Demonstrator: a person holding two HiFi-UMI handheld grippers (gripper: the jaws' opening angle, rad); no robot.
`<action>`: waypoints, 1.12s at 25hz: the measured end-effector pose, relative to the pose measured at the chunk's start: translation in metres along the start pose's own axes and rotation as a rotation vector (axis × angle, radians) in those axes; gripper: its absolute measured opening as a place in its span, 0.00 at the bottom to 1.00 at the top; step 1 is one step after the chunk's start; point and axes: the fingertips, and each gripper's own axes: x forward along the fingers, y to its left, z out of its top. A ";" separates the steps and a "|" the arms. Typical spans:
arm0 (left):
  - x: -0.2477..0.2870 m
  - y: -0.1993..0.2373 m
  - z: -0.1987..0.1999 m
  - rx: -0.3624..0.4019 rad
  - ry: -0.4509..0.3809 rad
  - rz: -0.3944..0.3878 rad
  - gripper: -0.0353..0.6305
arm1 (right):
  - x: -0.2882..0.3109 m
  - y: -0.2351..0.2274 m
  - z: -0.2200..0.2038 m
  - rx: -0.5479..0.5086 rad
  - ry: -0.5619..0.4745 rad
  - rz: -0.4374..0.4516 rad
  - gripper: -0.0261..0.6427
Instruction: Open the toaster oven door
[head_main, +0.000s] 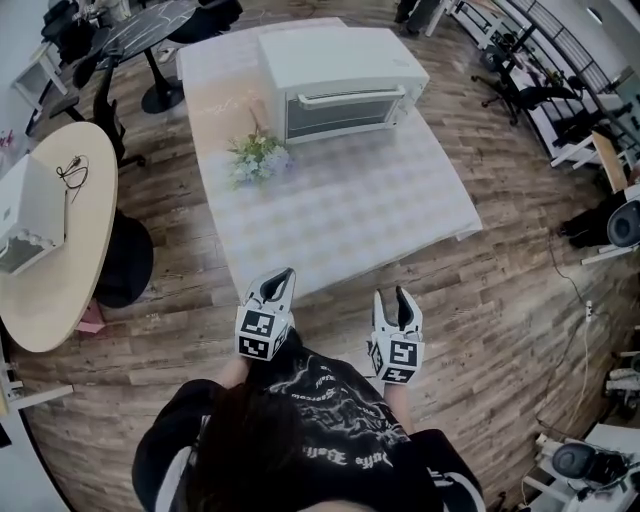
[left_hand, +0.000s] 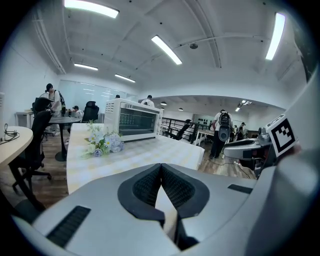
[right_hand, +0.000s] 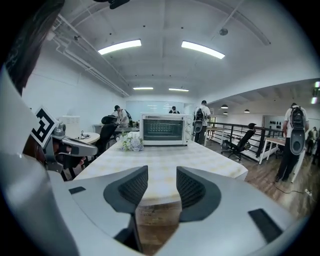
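A white toaster oven (head_main: 335, 80) stands at the far end of the table (head_main: 400, 215), its glass door closed and a bar handle (head_main: 352, 96) across the door's top. It also shows in the left gripper view as the toaster oven (left_hand: 133, 119) and in the right gripper view as the toaster oven (right_hand: 165, 129). Both grippers hang in the air short of the table's near edge, far from the oven. My left gripper (head_main: 279, 283) is shut with nothing in it. My right gripper (head_main: 392, 300) is open and empty.
A bunch of pale flowers (head_main: 258, 157) lies on the table in front of the oven's left side. A round beige table (head_main: 75, 250) and a black chair (head_main: 125, 262) stand at the left. Chairs, desks and people fill the room's far side.
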 end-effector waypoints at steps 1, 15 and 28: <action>0.007 0.006 0.005 0.001 0.000 0.001 0.08 | 0.010 -0.001 0.005 0.007 -0.001 0.005 0.32; 0.048 0.055 0.031 0.018 0.014 0.026 0.08 | 0.097 -0.012 0.047 0.078 -0.034 0.040 0.47; 0.075 0.056 0.053 -0.034 -0.010 0.122 0.08 | 0.144 -0.035 0.093 0.044 -0.051 0.151 0.47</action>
